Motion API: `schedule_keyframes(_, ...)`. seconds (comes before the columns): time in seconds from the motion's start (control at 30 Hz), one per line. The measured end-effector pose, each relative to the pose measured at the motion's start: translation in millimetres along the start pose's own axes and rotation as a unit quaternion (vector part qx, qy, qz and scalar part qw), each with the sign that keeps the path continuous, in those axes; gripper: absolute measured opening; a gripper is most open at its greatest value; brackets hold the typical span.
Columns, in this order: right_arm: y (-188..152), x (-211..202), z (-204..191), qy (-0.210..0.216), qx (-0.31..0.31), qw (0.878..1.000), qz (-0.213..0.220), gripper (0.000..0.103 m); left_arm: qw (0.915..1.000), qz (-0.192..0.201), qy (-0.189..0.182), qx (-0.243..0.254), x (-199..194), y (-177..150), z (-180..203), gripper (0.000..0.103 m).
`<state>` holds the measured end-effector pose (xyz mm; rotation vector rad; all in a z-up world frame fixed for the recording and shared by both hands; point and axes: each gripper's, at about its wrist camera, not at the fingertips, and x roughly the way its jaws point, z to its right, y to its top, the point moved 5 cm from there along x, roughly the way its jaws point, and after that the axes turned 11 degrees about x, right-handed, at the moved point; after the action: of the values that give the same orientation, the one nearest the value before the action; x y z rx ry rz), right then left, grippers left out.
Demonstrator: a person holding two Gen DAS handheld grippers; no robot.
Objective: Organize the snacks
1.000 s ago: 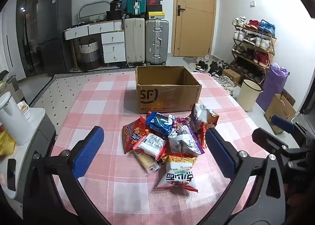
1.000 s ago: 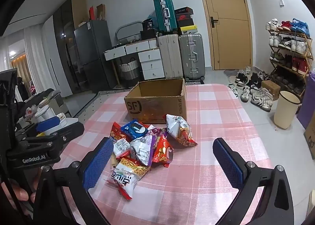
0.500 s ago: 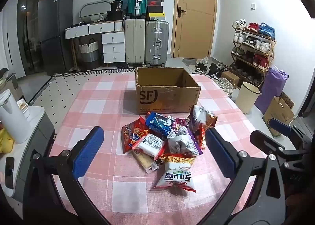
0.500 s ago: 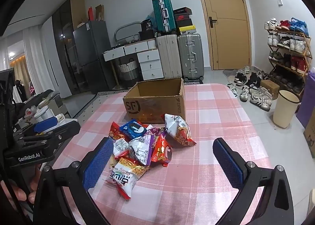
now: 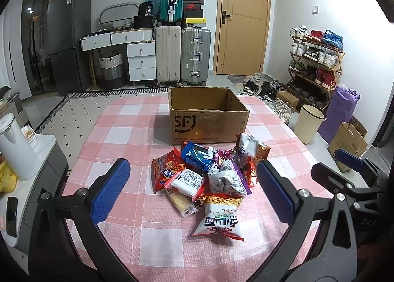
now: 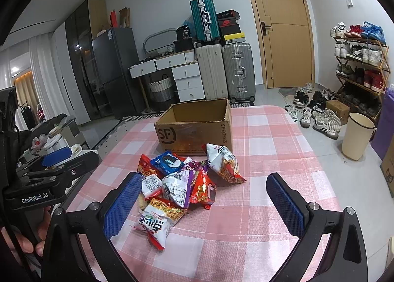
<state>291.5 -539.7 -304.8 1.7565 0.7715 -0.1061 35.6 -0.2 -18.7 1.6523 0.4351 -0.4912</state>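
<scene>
A pile of snack packets (image 5: 209, 176) lies on the pink checked tablecloth (image 5: 128, 134), just in front of an open, empty cardboard box (image 5: 206, 119). The pile holds a blue cookie pack (image 5: 197, 153), a white packet (image 5: 188, 182) and a noodle bag (image 5: 220, 218) nearest me. My left gripper (image 5: 194, 193) is open and empty, held above the near side of the pile. My right gripper (image 6: 204, 205) is open and empty, above the pile (image 6: 182, 183) from the right; the box (image 6: 197, 129) stands behind.
The table edge runs along the left, with a white kettle (image 5: 14, 149) on a low cabinet beside it. A beige bin (image 5: 309, 126) and a shoe rack (image 5: 315, 67) stand to the right. Suitcases (image 5: 182, 55) and a door are behind.
Both grippers have drifted slightly, so the pile and box sit a little lower and closer in view. Nothing was picked up.
</scene>
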Motion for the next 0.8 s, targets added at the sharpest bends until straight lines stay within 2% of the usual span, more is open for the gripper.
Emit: schedule_keyframes(0.8,-5.3,5.2,-6.6,0.007,-0.001,1.000,0.000,0.103,1.0000,-0.007,-0.004,-0.003,1.7,-5.5,-0.6,0.102)
